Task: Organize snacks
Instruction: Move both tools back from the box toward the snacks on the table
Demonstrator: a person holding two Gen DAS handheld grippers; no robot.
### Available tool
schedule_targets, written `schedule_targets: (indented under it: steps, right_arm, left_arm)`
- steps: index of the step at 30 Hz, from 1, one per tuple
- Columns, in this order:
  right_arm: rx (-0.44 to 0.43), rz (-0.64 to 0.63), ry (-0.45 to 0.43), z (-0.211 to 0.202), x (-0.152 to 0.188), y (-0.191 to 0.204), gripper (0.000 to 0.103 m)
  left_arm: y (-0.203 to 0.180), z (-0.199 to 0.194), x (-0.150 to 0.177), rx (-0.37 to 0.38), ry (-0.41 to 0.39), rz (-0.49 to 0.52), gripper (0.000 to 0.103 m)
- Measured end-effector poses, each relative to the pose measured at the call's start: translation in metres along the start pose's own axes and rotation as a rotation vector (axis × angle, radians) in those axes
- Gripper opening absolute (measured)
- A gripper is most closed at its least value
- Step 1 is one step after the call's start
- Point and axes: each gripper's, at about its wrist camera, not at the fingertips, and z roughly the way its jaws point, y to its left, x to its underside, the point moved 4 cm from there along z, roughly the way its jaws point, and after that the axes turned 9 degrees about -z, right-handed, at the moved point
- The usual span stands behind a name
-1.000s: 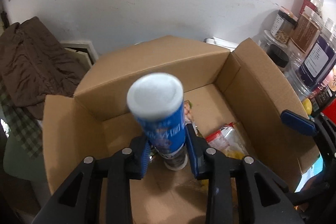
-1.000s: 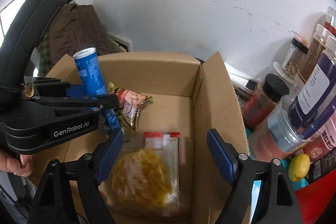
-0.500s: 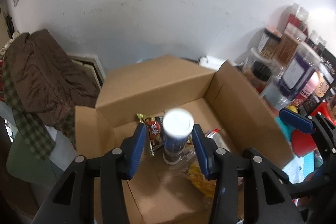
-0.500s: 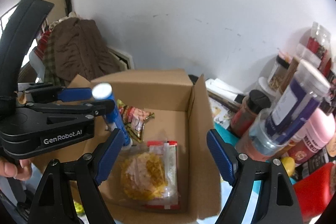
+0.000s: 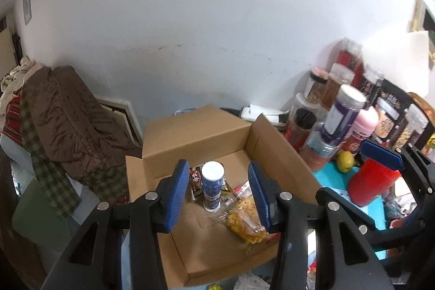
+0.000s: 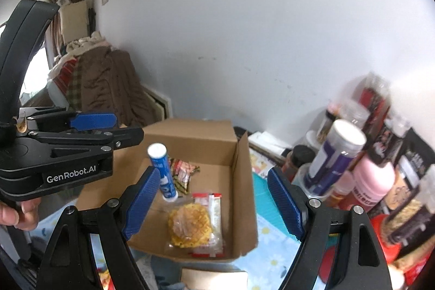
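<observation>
A blue tube (image 5: 213,188) with a white cap stands upright in the cardboard box (image 5: 195,132) at lower centre, beside a red snack packet (image 5: 194,180) and a clear bag of yellow crisps (image 5: 246,219). Above it the left gripper (image 5: 217,195), jaws just opened, holds nothing. The right gripper (image 6: 214,204) gapes wide, empty. Jars (image 5: 342,113) crowd the right edge.

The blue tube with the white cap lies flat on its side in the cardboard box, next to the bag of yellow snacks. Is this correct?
Not quite. The blue tube stands upright on the floor of the cardboard box, white cap on top; it does not lie flat. The left wrist view shows this. It is indeed next to the bag of yellow snacks.
</observation>
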Motion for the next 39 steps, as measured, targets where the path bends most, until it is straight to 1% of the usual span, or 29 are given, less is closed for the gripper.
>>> schedule_targets:
  steps: [4,11,18,22,24,25,26,29,39]
  right_arm:
    - [0.018,0.002,-0.032,-0.027,-0.002,0.002,0.083]
    - [0.048,0.011,-0.078,-0.071,0.002,0.009,0.083]
    - [0.057,0.027,-0.104,-0.105,0.016,0.018,0.085]
    - [0.063,0.036,-0.107,-0.12,0.031,0.026,0.085]
    - [0.062,0.046,-0.104,-0.124,0.041,0.028,0.085]
    - [0.06,0.053,-0.102,-0.127,0.047,0.029,0.085]
    - [0.06,0.057,-0.1,-0.129,0.051,0.031,0.084]
    - [0.061,0.066,-0.093,-0.136,0.065,0.035,0.084]
    - [0.069,0.09,-0.045,-0.145,0.105,0.044,0.085]
  left_arm:
    - [-0.004,-0.028,0.004,0.018,-0.035,0.006,0.045]
    - [-0.011,-0.071,0.022,0.056,-0.075,0.022,0.045]
    - [-0.019,-0.105,0.048,0.093,-0.1,0.055,0.045]
    - [-0.021,-0.118,0.064,0.106,-0.105,0.073,0.045]
    - [-0.023,-0.122,0.073,0.111,-0.099,0.082,0.053]
    - [-0.024,-0.124,0.078,0.116,-0.101,0.086,0.065]
    - [-0.025,-0.127,0.082,0.126,-0.111,0.087,0.073]
    - [-0.029,-0.133,0.094,0.147,-0.123,0.098,0.075]
    - [-0.041,-0.133,0.13,0.202,-0.073,0.134,0.075]
